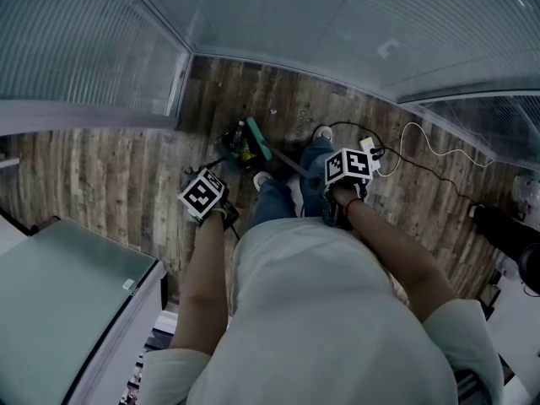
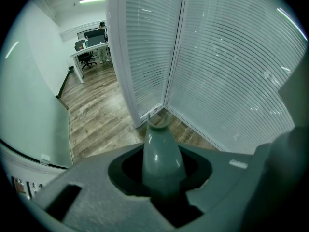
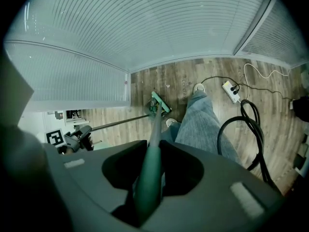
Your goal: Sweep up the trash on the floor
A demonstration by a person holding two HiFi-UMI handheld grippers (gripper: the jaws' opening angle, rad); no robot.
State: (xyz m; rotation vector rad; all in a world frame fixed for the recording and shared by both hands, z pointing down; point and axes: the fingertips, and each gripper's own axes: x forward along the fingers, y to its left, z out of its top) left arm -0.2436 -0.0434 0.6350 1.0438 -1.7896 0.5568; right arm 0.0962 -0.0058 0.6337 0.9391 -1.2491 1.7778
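Observation:
The teal broom head [image 1: 258, 140] rests on the wood floor near the corner of the blind-covered walls, beside a dark dustpan [image 1: 236, 144] with yellowish bits in it. A small pale scrap [image 1: 272, 110] lies beyond them. My right gripper [image 3: 148, 180] is shut on the teal broom handle [image 3: 153, 139], which slopes down to the broom head [image 3: 161, 103]. My left gripper [image 2: 162, 180] is shut on the top end of the grey-green dustpan handle [image 2: 161, 153]. In the head view the left gripper [image 1: 224, 216] and the right gripper [image 1: 341, 207] flank the person's jeans.
A white power strip [image 1: 369, 148] with a white cable [image 1: 429, 146] lies right of the person's feet. A black hose [image 3: 241, 129] loops at the right. A grey cabinet [image 1: 67, 294] stands at the lower left. Walls with blinds [image 1: 84, 49] meet in a corner.

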